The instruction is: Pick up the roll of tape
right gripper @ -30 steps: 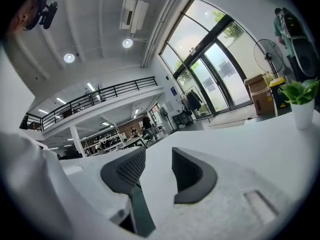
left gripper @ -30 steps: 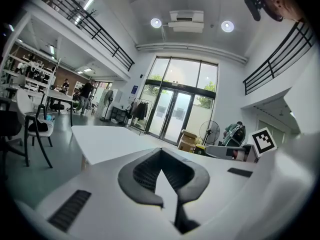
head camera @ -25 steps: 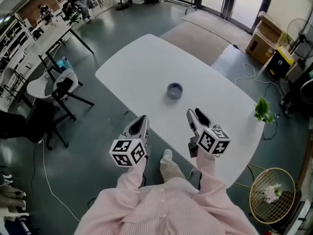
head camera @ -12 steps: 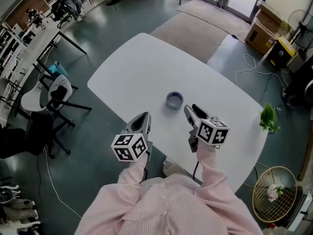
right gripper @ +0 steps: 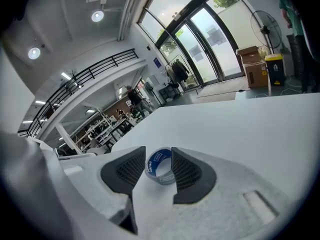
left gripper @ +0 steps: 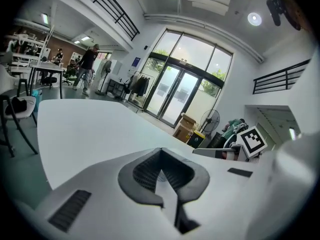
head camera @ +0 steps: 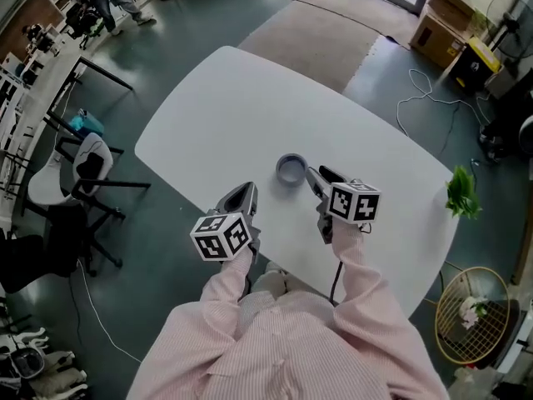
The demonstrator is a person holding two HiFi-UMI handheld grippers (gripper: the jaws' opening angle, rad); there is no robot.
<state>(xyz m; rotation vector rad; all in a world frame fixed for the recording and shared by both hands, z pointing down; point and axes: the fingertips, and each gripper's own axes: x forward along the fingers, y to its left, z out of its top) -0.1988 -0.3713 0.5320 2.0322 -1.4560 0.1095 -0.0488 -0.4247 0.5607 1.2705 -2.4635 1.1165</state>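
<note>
A roll of tape, grey with a blue inner label, lies flat near the middle of the white table. My right gripper is open, its tips just right of the roll and apart from it. In the right gripper view the tape shows in the gap between the two dark pads, slightly beyond the tips of the right gripper, untouched. My left gripper hangs over the table's near edge, left of the roll. In its own view the left gripper is shut with nothing in it.
A chair stands off the table's left side. A green plant sits by the table's right end, with a round wire fan guard on the floor below it. Cardboard boxes and a rug lie beyond.
My right gripper has moved forward and left, closing on the tape until its tips are beside the roll. The left gripper has shifted forward only slightly and stays shut.
</note>
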